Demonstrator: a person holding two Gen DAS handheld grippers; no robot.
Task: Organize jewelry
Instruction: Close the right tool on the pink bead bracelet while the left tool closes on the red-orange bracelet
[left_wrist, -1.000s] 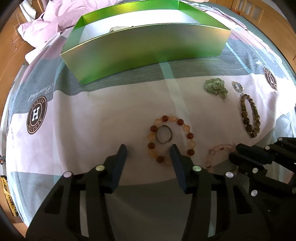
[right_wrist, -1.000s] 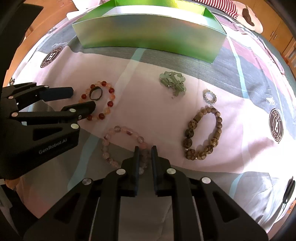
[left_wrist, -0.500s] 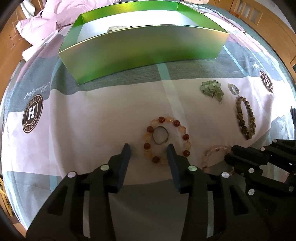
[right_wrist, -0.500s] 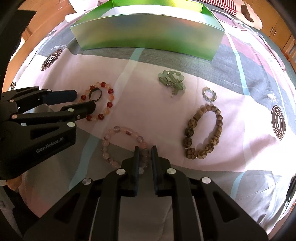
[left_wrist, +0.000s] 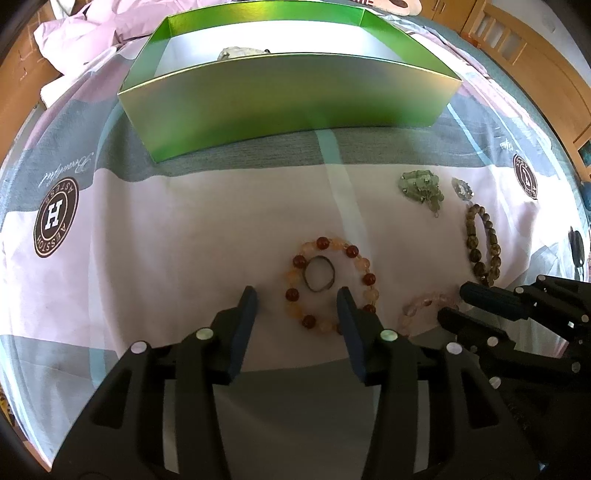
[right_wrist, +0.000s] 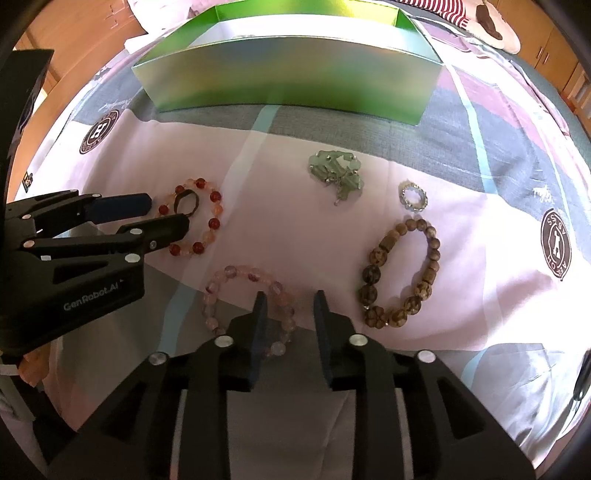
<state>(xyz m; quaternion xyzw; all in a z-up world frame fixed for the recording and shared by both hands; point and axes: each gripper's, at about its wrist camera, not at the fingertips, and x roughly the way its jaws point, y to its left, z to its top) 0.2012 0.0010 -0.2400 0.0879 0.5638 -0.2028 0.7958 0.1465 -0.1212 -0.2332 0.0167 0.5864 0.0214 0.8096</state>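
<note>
A green box (left_wrist: 280, 96) stands at the back of the bedsheet; it also shows in the right wrist view (right_wrist: 288, 81). My left gripper (left_wrist: 297, 295) is open, its fingers at the near edge of a red and orange bead bracelet (left_wrist: 364, 278) with a dark ring (left_wrist: 319, 275) inside it. My right gripper (right_wrist: 290, 299) is open over the right side of a pale pink bead bracelet (right_wrist: 236, 273). A brown bead bracelet (right_wrist: 402, 273), a green bead cluster (right_wrist: 336, 170) and a small sparkly ring (right_wrist: 413, 195) lie to the right.
A pale piece of jewelry (left_wrist: 240, 53) lies inside the green box. The patterned sheet (left_wrist: 155, 229) carries round logo prints. Wooden furniture (left_wrist: 524, 48) stands behind the bed on the right, and pink bedding (left_wrist: 81, 26) is bunched at the back left.
My right gripper has opened from shut, above the pink bracelet. My left gripper has moved slightly left and stays open.
</note>
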